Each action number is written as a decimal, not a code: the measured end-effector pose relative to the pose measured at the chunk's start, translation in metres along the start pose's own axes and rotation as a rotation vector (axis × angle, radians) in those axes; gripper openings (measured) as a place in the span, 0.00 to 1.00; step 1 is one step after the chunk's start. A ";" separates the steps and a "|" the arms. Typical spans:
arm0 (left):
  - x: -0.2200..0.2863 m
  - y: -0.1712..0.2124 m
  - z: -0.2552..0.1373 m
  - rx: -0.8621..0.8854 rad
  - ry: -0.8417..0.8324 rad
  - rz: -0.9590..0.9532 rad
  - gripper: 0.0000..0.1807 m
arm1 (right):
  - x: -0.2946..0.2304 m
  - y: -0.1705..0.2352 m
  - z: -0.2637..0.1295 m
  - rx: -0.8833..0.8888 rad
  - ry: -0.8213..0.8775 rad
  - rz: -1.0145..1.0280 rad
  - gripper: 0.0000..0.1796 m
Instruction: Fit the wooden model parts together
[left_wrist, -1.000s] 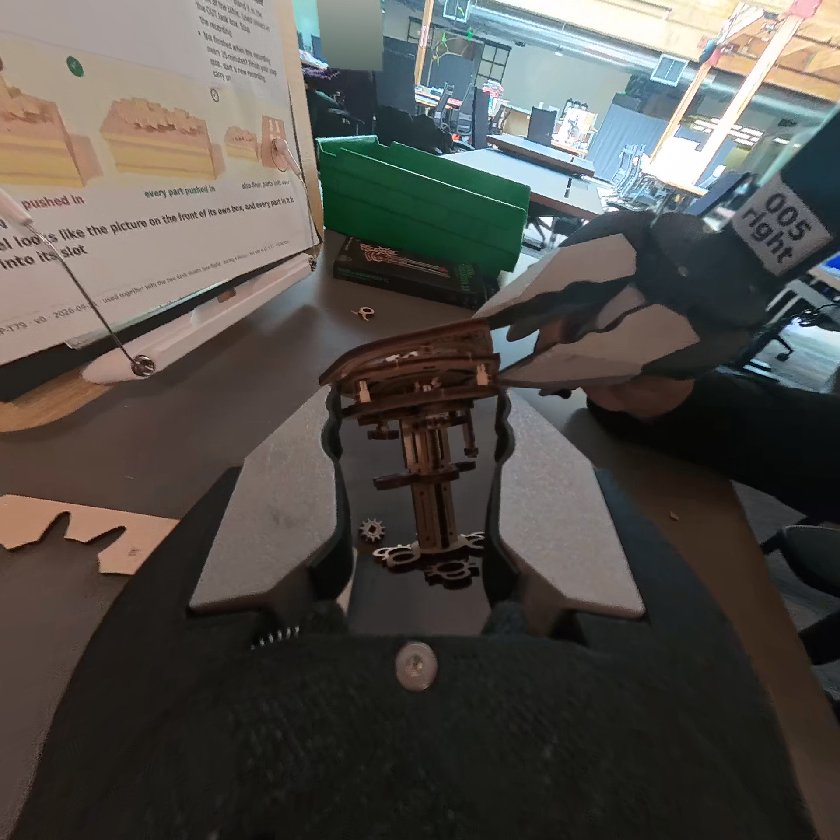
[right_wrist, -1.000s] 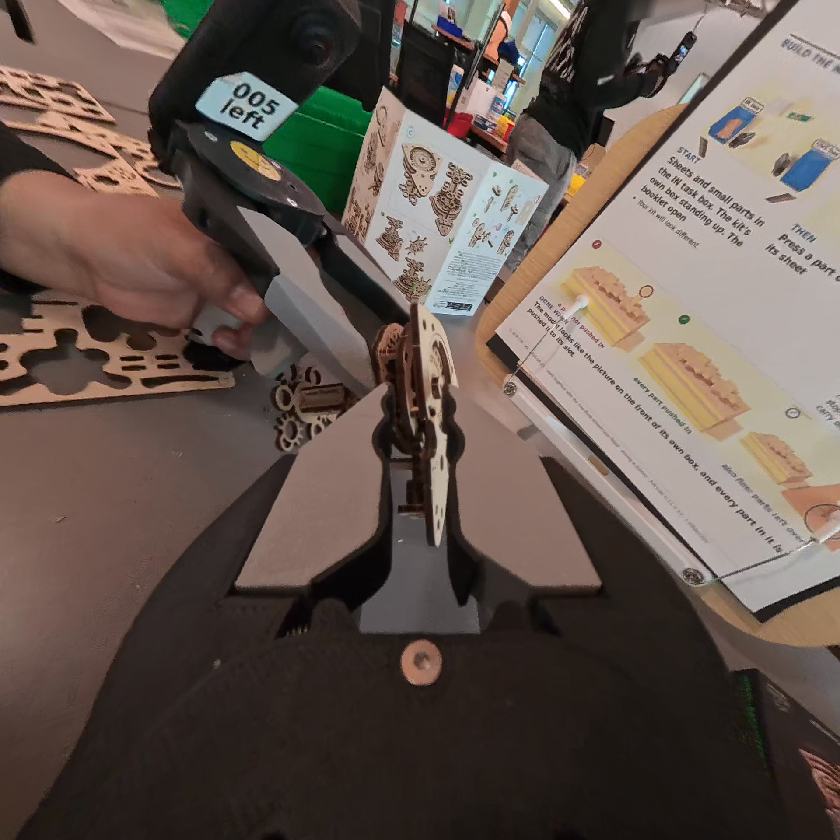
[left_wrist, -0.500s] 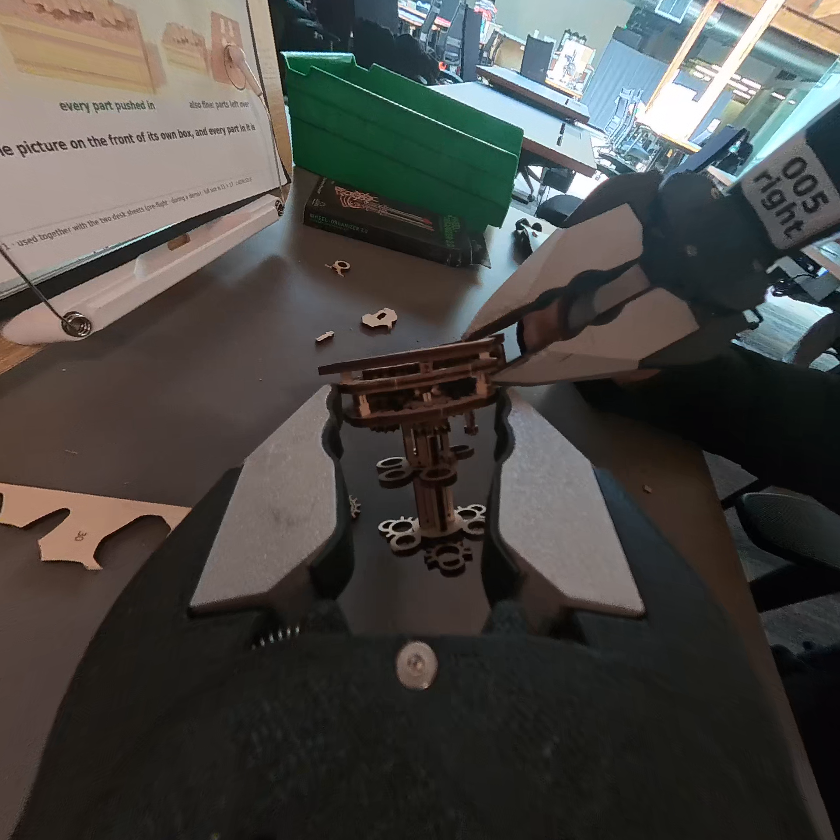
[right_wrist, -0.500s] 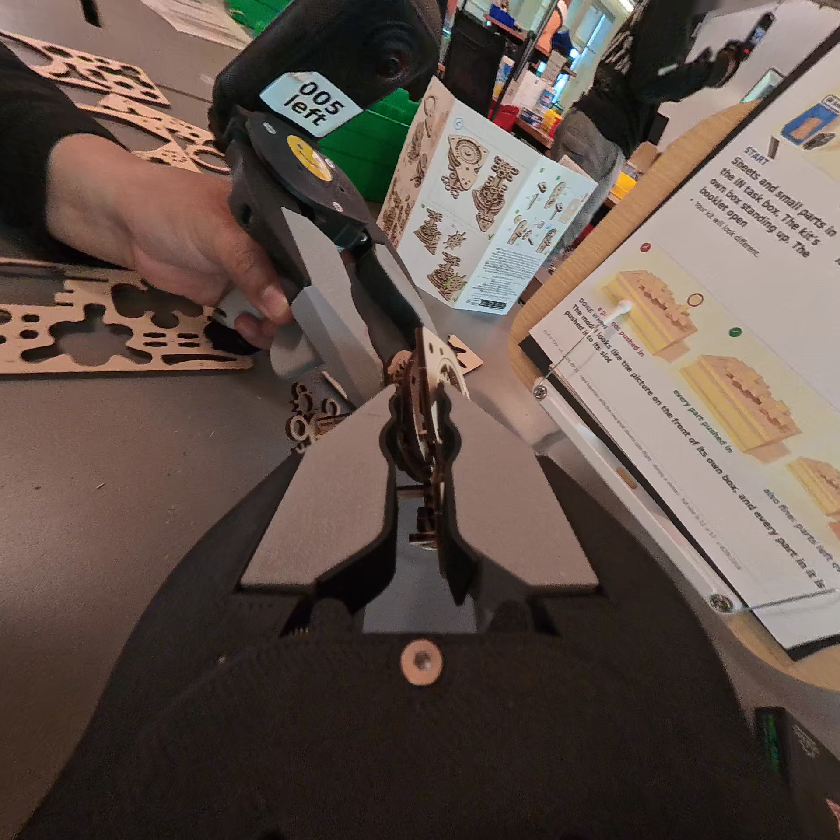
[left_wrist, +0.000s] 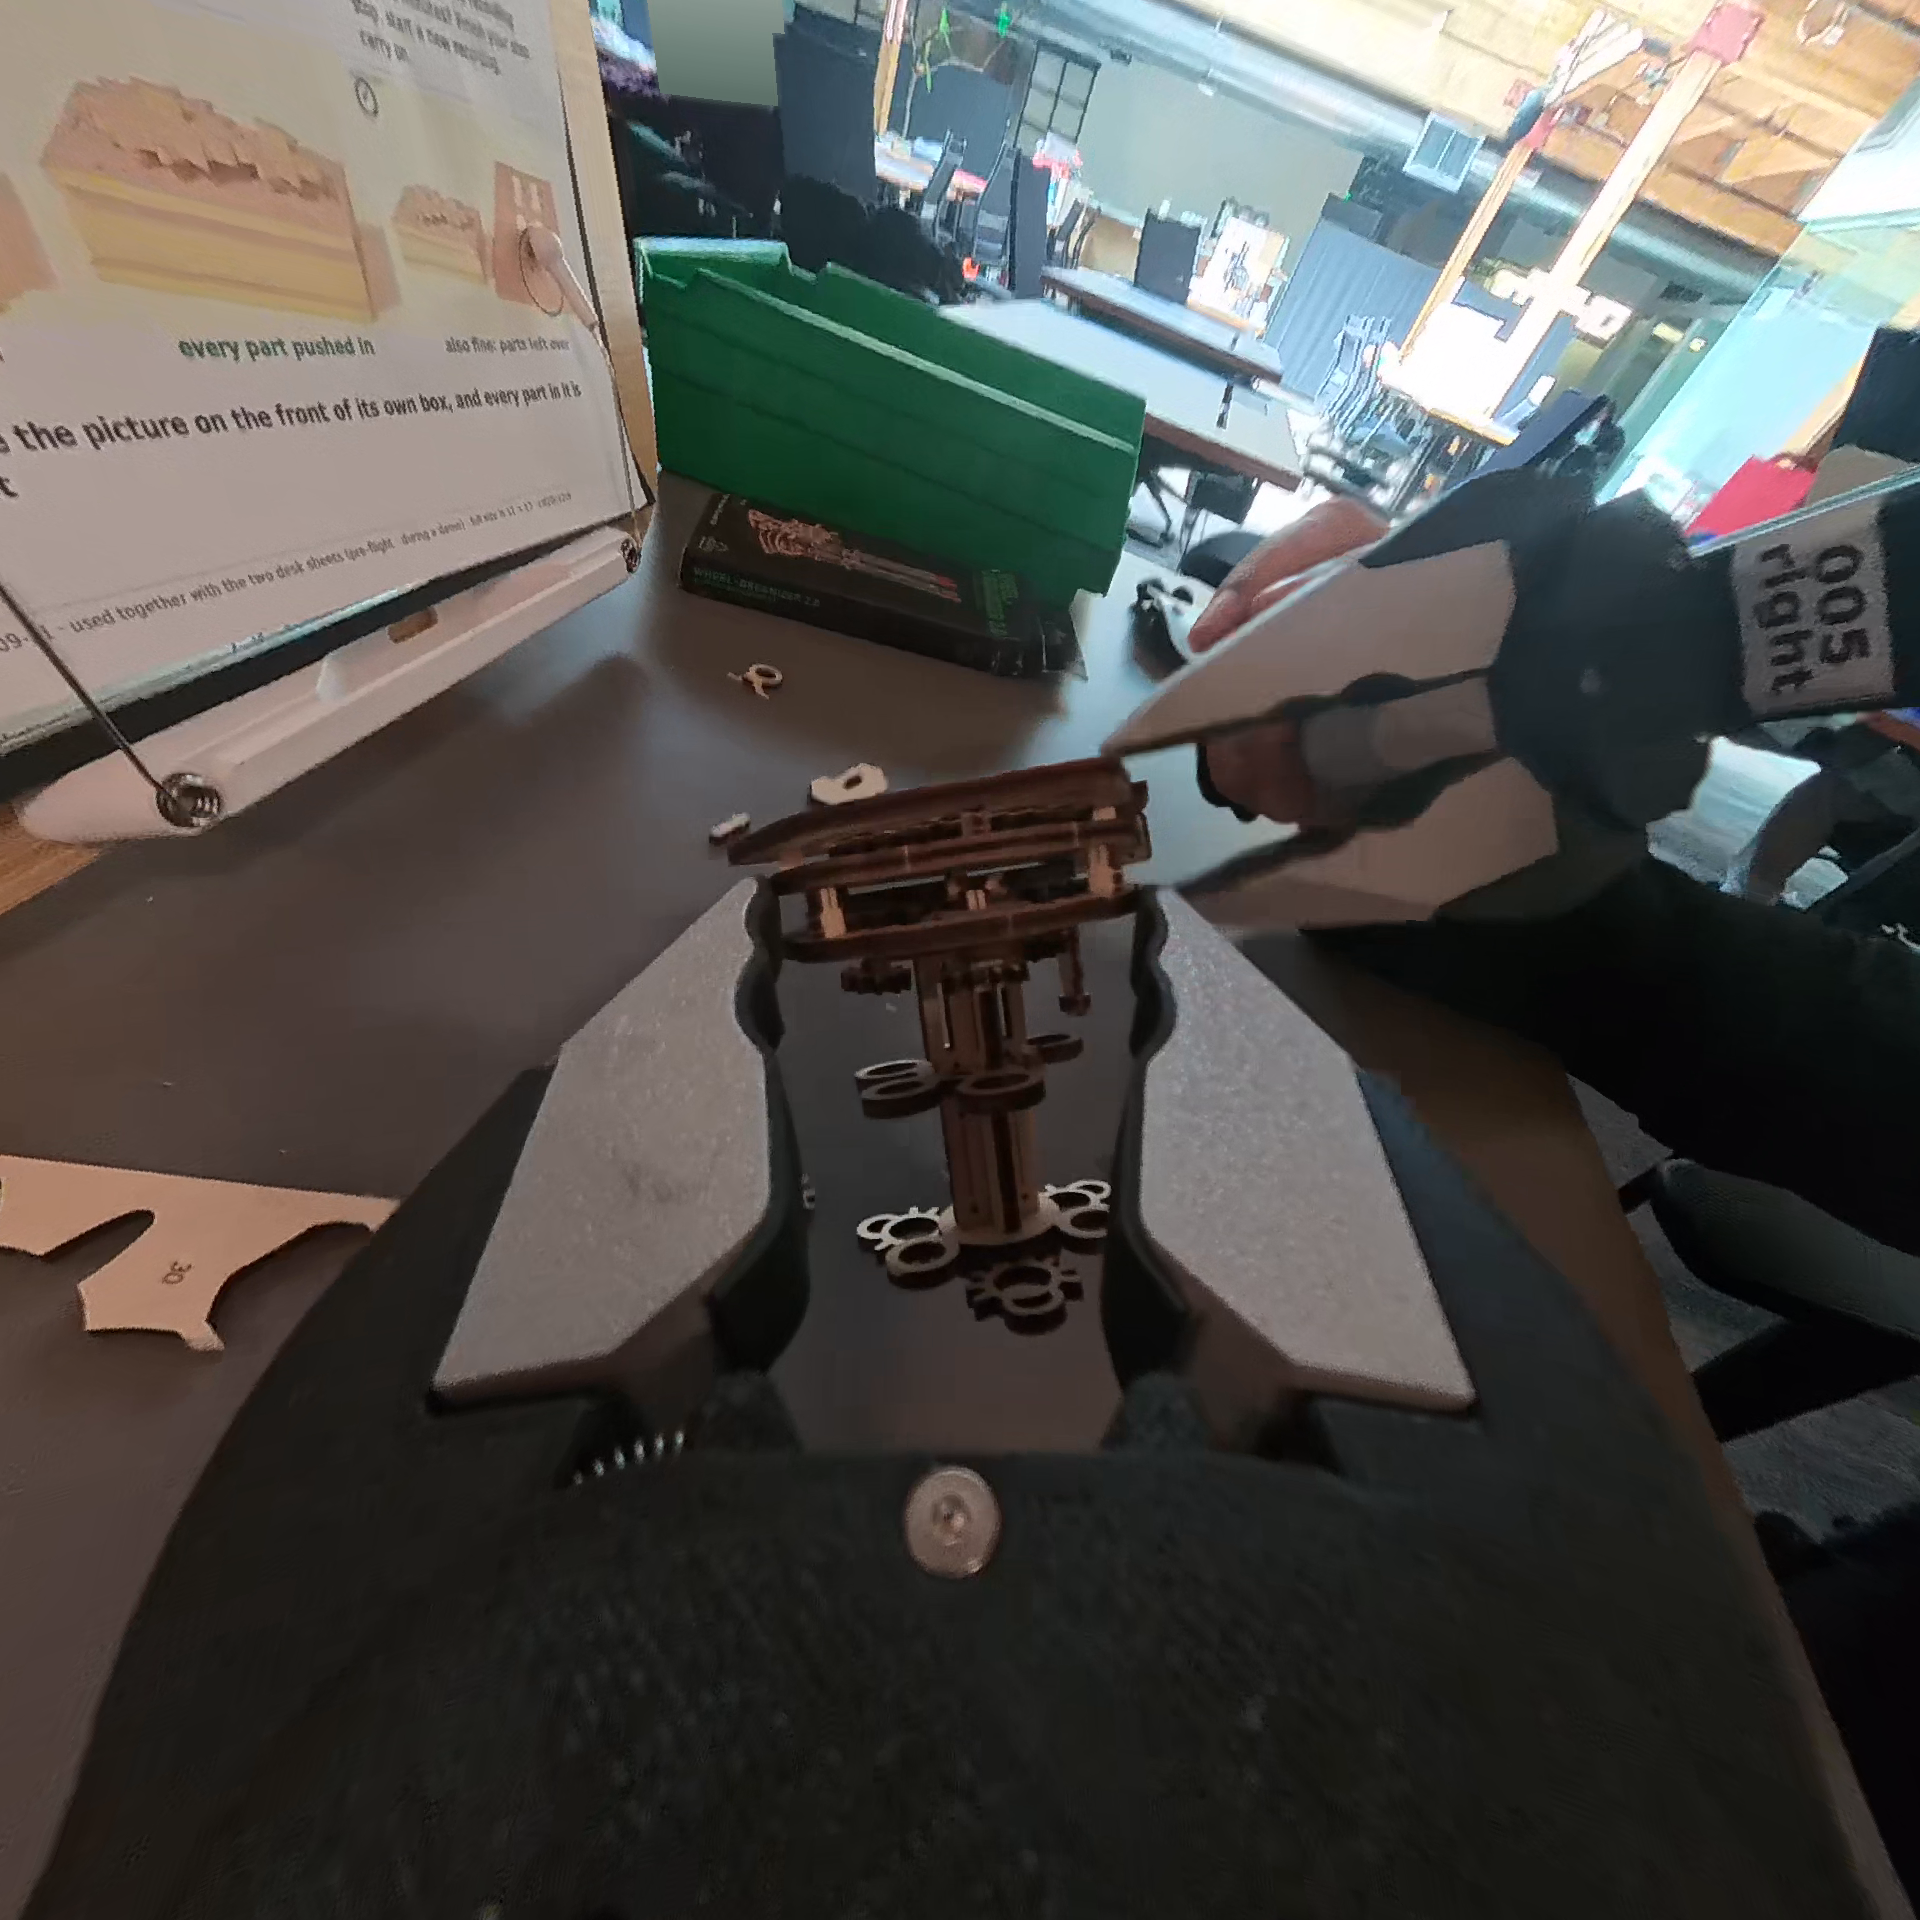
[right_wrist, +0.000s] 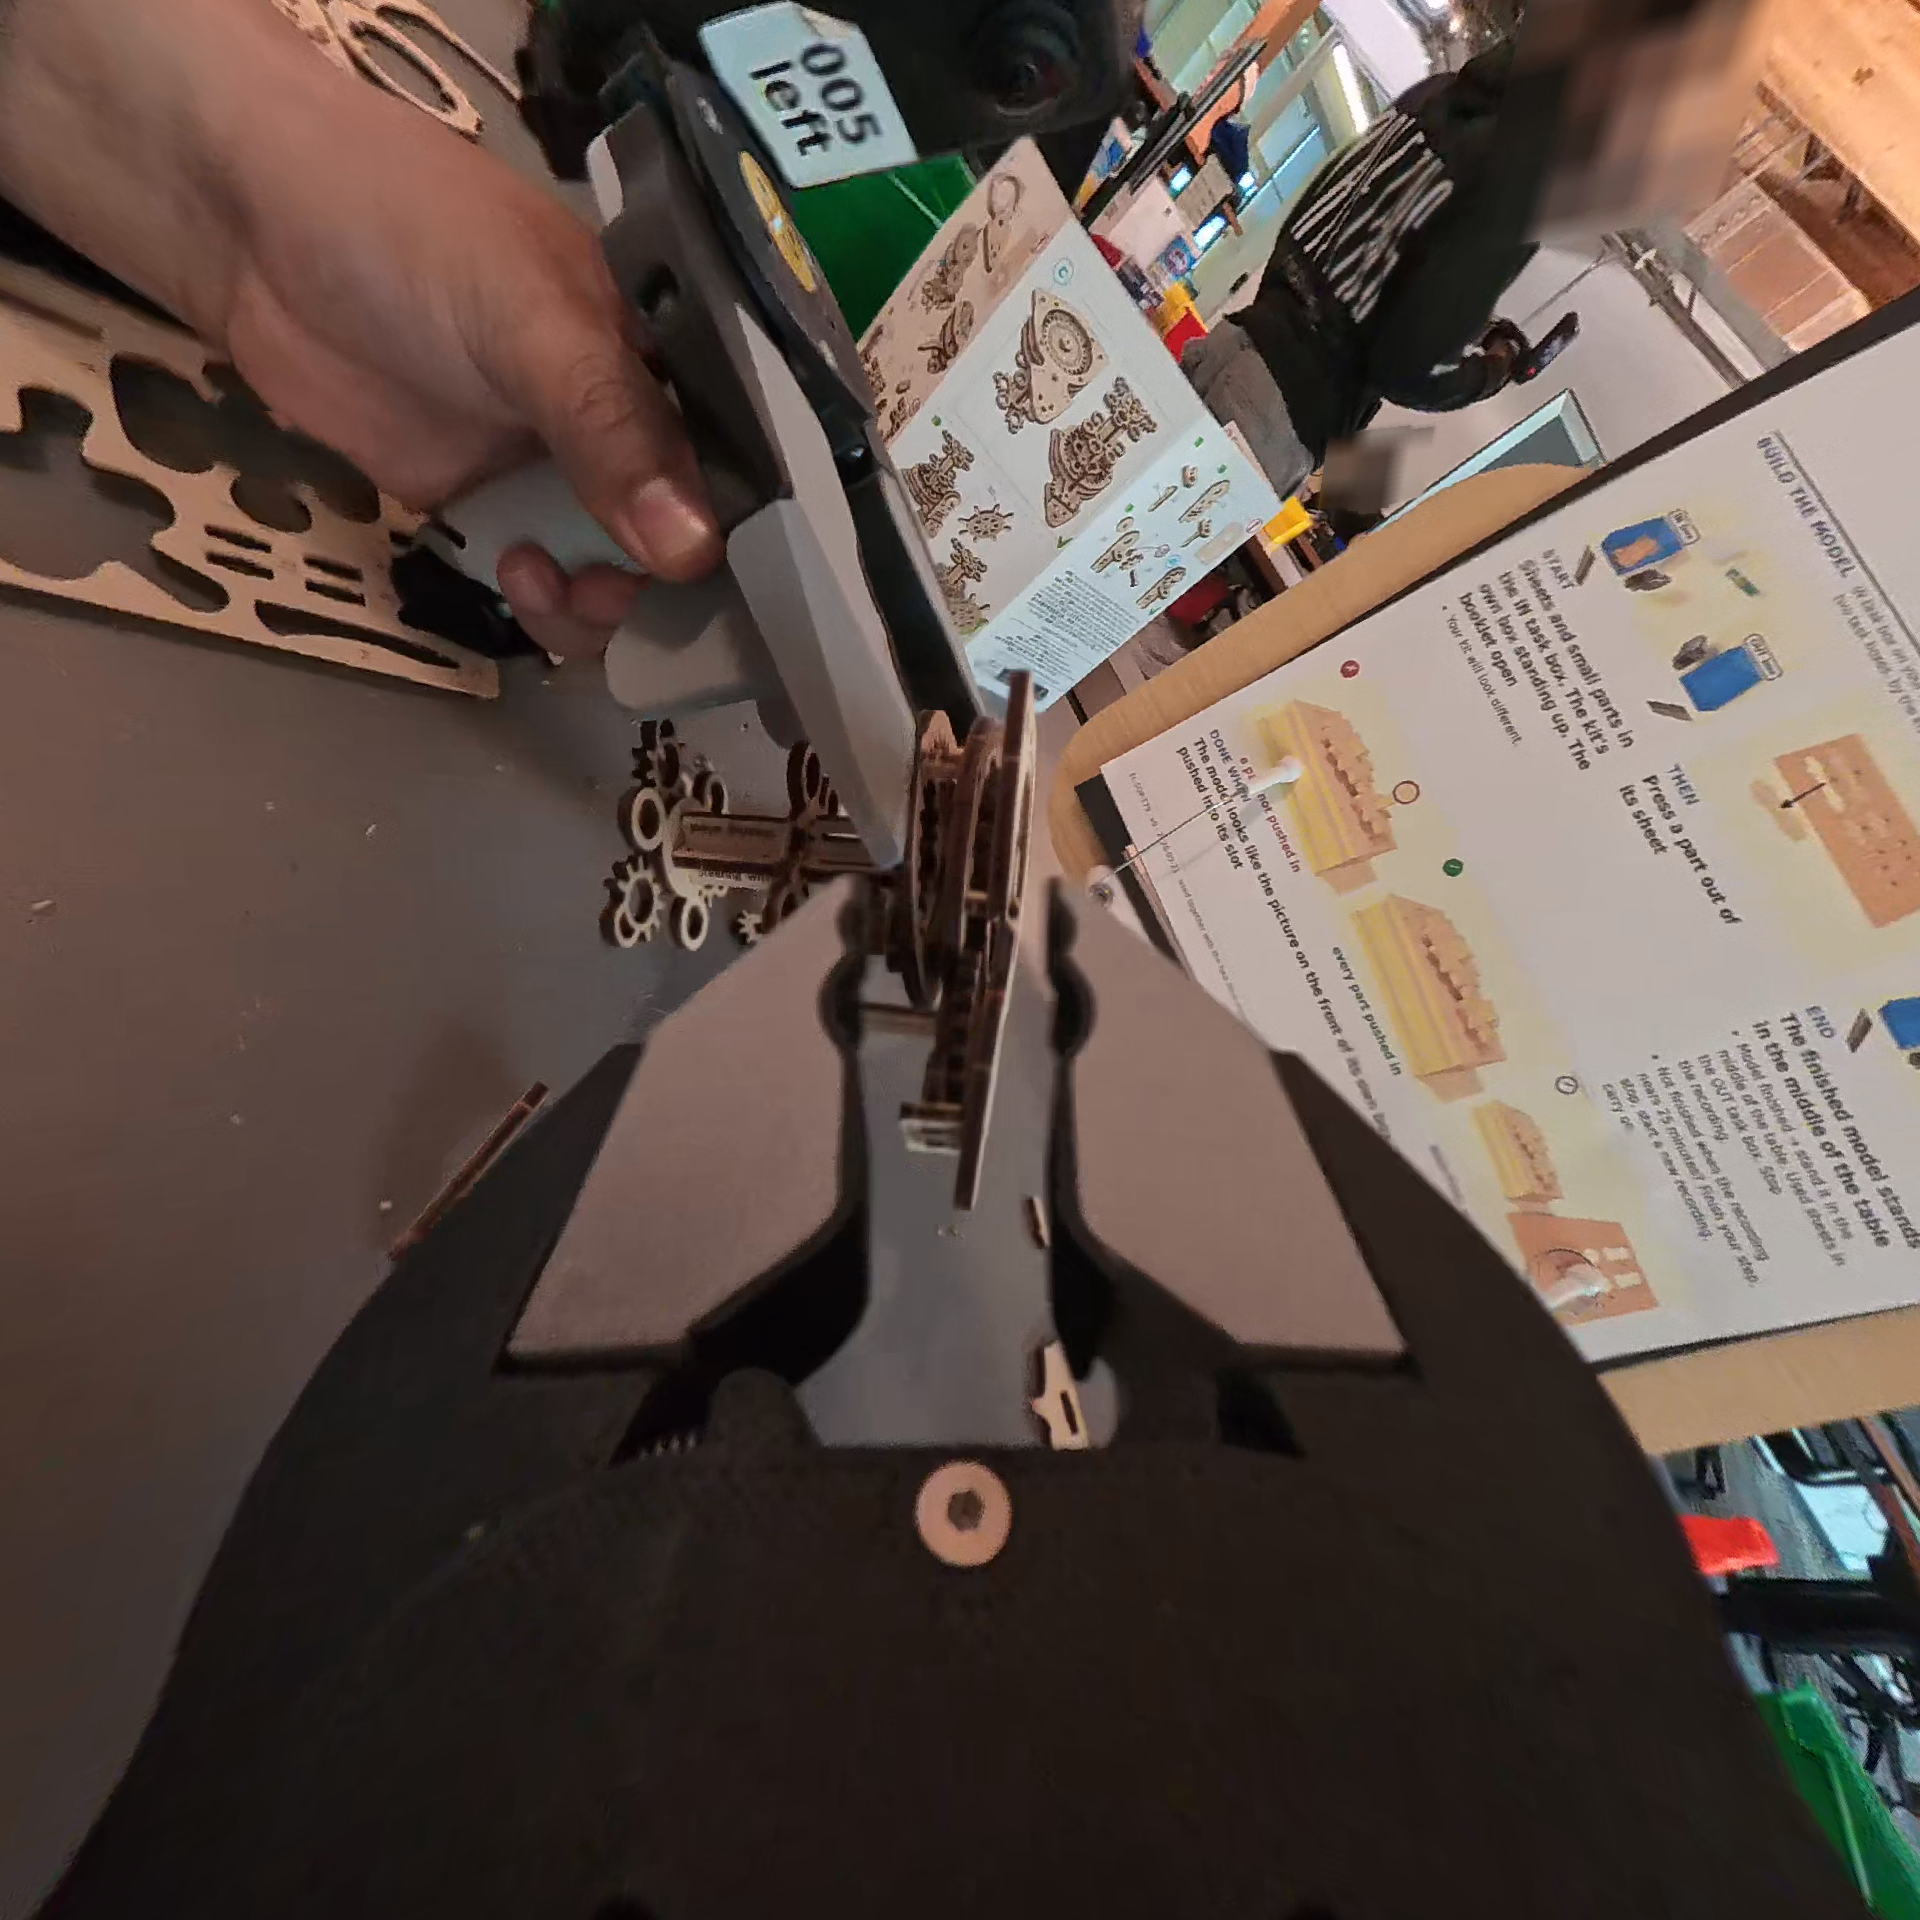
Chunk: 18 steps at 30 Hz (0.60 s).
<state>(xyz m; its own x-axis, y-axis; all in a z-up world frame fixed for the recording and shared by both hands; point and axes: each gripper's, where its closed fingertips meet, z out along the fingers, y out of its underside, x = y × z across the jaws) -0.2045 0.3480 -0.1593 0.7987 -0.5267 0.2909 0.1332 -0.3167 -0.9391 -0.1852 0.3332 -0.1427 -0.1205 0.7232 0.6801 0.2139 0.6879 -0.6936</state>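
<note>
Your left gripper (left_wrist: 951, 914) clamps the wooden model (left_wrist: 940, 862) to steady it; your right gripper (right_wrist: 951, 925) stands parted around its disc edge (right_wrist: 992, 935), not pinching it.

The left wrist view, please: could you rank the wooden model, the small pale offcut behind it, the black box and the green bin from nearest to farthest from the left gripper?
1. Wooden model, held between the left gripper fingertips.
2. Pale offcut, just beyond, slightly left.
3. Black box, farther back on the table.
4. Green bin, behind the box.
</note>
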 end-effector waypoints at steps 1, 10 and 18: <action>0.001 -0.004 -0.001 0.024 0.006 0.002 0.37 | 0.003 0.000 -0.001 0.001 0.014 0.010 0.24; 0.011 0.000 0.002 0.004 0.077 -0.038 0.37 | -0.005 0.009 0.014 -0.112 0.041 -0.055 0.18; -0.003 -0.010 -0.020 -0.044 0.060 0.186 0.35 | 0.005 0.012 0.006 -0.027 0.011 0.067 0.15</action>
<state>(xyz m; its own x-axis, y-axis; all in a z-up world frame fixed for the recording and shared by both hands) -0.2202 0.3367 -0.1474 0.7704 -0.6252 0.1251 -0.0400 -0.2432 -0.9692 -0.1887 0.3459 -0.1488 -0.0944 0.7665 0.6353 0.2475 0.6362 -0.7308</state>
